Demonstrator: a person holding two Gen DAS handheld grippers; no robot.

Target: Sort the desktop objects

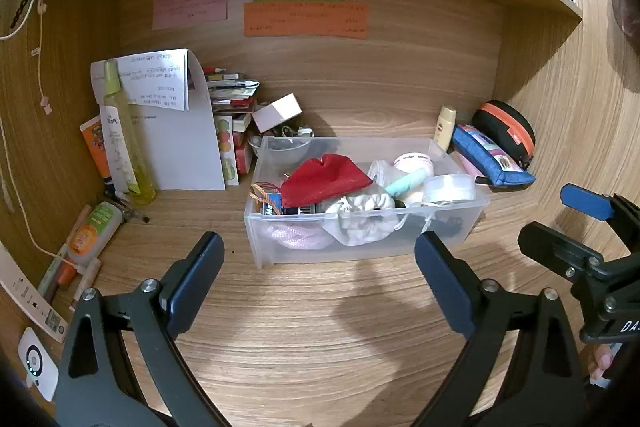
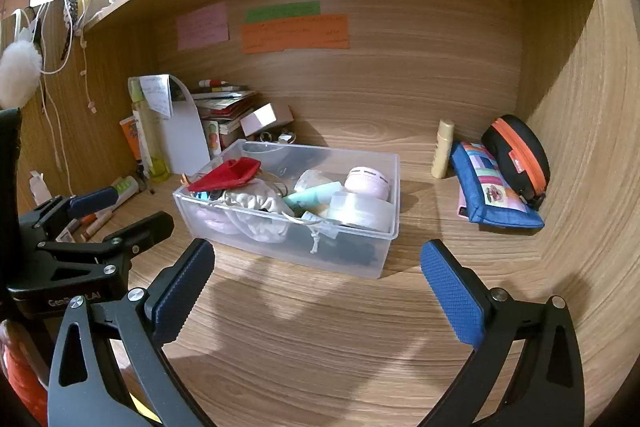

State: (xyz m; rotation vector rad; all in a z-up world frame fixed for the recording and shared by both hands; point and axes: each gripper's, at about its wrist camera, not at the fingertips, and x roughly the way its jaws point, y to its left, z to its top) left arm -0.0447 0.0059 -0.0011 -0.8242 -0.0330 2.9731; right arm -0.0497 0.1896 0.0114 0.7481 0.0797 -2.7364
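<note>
1. Clear plastic is my main worry in the left wrist view: the translucent rectangular storage bin (image 1: 360, 223) sits mid-table, heaped above its rim with a red fabric pouch (image 1: 326, 179), a white drawstring cloth bag (image 1: 360, 219) and round white jars (image 1: 448, 187). My left tongs (image 1: 318, 279) hang spread wide and empty just short of its front wall. If I push in low, I judge the light bin will skid back into the leaning stack of books and small boxes (image 1: 236, 107) behind it.

2. Same view, left side: a tall yellow-green spray bottle (image 1: 128, 139) stands upright against a white sheet of paper (image 1: 176, 143). A wide swing could topple it onto the orange-capped tube (image 1: 90, 233) lying by the wall.

3. Right wrist view: my right tongs (image 2: 316, 287) are likewise spread and empty, near the bin's front corner (image 2: 376, 267). A drawstring cord (image 2: 316, 239) dangles down inside the front wall; snagging it would likely drag the whole bag out.

4. Right side: a cream upright tube (image 2: 442, 149) stands just beside a blue patchwork zip pouch (image 2: 492, 191) and a black oval case with orange zip (image 2: 518, 155). Grabbing the pouch carelessly could knock the tube over.
</note>
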